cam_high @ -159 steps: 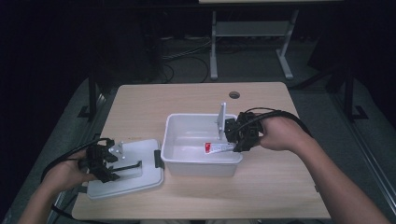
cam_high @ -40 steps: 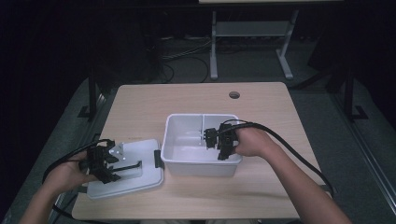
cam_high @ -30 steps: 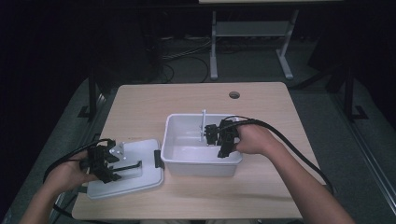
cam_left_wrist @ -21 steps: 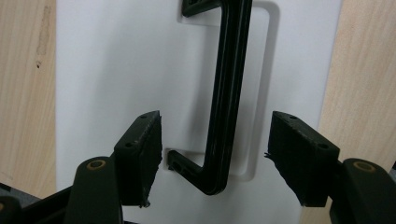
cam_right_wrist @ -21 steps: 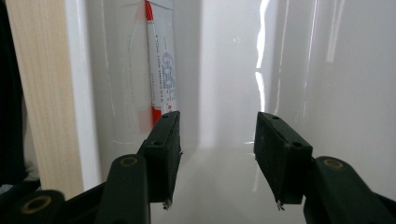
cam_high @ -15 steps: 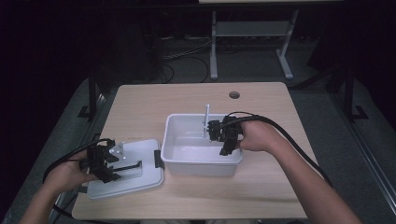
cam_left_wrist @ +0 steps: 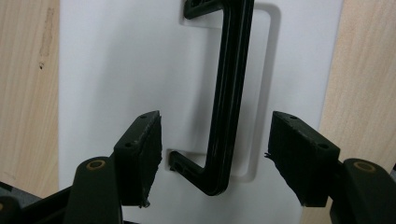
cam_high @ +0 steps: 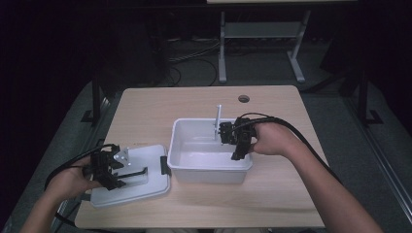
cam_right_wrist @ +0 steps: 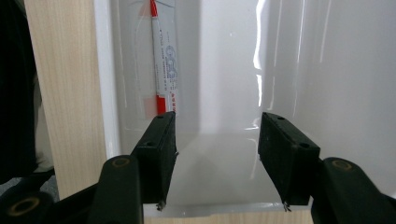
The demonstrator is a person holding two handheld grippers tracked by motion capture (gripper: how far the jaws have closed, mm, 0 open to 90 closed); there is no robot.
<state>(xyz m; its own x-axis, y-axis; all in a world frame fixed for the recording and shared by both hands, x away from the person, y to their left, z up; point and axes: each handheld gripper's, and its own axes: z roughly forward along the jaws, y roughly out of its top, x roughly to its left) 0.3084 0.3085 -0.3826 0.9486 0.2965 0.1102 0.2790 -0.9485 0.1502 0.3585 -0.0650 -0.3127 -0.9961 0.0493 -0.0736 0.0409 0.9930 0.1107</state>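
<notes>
A white bin (cam_high: 209, 163) stands in the middle of the wooden table. A thin white divider panel (cam_high: 217, 121) rises tilted from its rear part. My right gripper (cam_high: 229, 138) hangs inside the bin just right of the panel. Its jaws have just been opening and now stand apart in the right gripper view (cam_right_wrist: 217, 158), with the bin's white inner surface (cam_right_wrist: 224, 172) between them and a red-and-white label (cam_right_wrist: 164, 60) ahead. A white lid (cam_high: 145, 187) lies left of the bin. My left gripper (cam_high: 121, 170) is open, its pads (cam_left_wrist: 140, 154) astride the black handle (cam_left_wrist: 229, 93) without touching.
The table (cam_high: 194, 104) has a round cable hole (cam_high: 244, 98) at the back right. Cables trail from both grippers over the table's edges. A metal stand (cam_high: 257, 34) and floor cables lie beyond the far edge.
The right gripper brought the divider from the bin's right end to its middle, and the panel now stands tilted beside the gripper. The left hand has stayed still over the lid.
</notes>
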